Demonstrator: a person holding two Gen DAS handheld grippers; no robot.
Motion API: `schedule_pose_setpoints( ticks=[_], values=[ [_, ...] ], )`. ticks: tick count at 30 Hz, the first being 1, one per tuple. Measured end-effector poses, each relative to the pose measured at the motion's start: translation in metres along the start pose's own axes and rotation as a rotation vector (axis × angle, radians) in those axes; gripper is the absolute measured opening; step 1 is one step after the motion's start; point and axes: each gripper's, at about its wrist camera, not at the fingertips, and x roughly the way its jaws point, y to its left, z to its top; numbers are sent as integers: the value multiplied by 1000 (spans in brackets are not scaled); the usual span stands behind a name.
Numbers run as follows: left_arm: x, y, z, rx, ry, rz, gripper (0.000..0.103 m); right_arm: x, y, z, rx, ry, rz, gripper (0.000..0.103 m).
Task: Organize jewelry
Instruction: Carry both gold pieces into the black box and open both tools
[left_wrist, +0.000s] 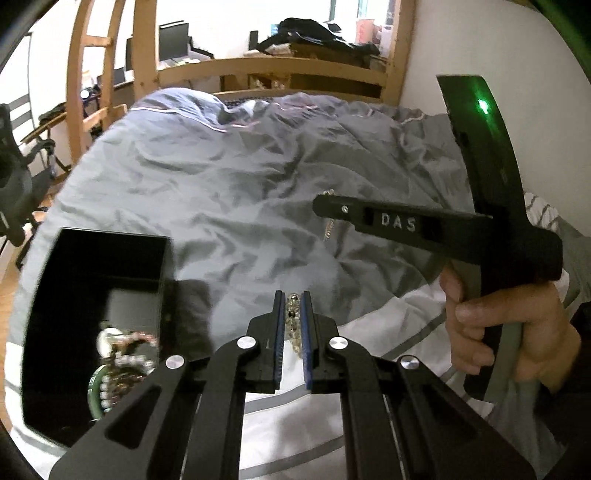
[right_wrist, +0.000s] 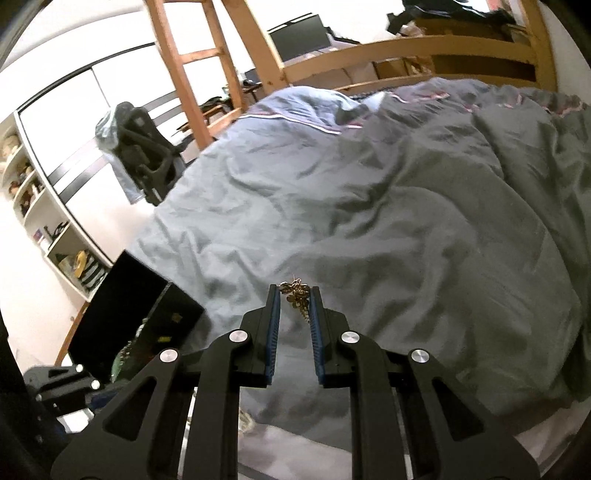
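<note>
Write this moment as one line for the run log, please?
left claw: shut on beaded bracelet | right claw: shut on gold chain | black jewelry box: open on bed, jewelry inside | both pieces not yet boxed

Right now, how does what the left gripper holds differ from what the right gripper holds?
The left gripper pinches a beaded bracelet of clear and dark beads; the right gripper pinches a gold chain piece with small metal charms. The bracelet runs along the pads; the chain bunches at the tips and dangles. Both are held above the grey duvet.
</note>
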Motion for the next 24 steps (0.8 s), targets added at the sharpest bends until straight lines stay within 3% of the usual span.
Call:
schedule_pose_setpoints(
  ticks=[13,24],
  values=[
    [-48,43,6,-79,-62,142,8,-10,41,1,-93,-21,84,17],
    [-88,70,11,-130,-149,207,8,-17,97,-10,-196,-33,181,17]
  ],
)
